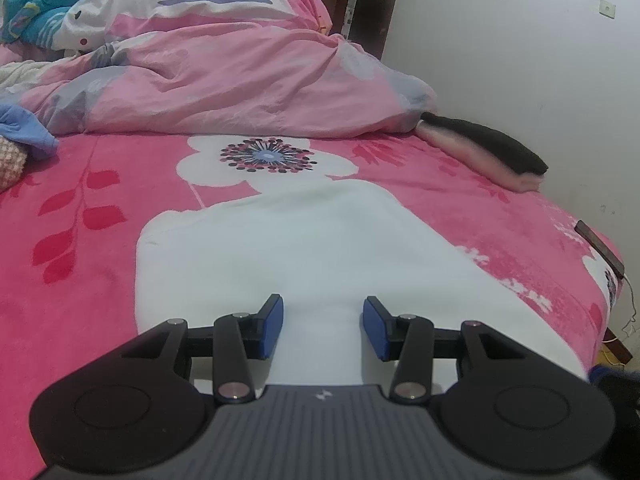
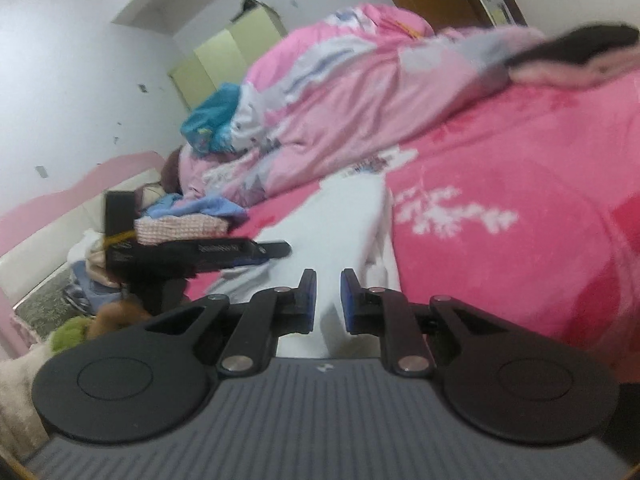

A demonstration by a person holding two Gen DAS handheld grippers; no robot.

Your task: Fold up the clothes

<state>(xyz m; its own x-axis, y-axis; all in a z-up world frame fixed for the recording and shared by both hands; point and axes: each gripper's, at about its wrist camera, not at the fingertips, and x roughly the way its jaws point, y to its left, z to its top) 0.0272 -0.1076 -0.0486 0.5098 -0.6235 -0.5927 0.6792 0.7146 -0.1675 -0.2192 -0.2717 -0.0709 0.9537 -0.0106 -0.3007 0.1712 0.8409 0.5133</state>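
Pink floral bedsheet (image 1: 100,240) under smooth white garment (image 1: 300,248); left gripper (image 1: 323,326) half-open, empty; right gripper (image 2: 328,300) narrowly parted, grip on raised cloth unclear.

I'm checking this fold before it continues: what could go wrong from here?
1. The right gripper pinches only a thin edge of the white garment; it may slip free.
2. The left gripper hangs open above the cloth, pinning nothing, so the garment could drag across the pink bedspread.
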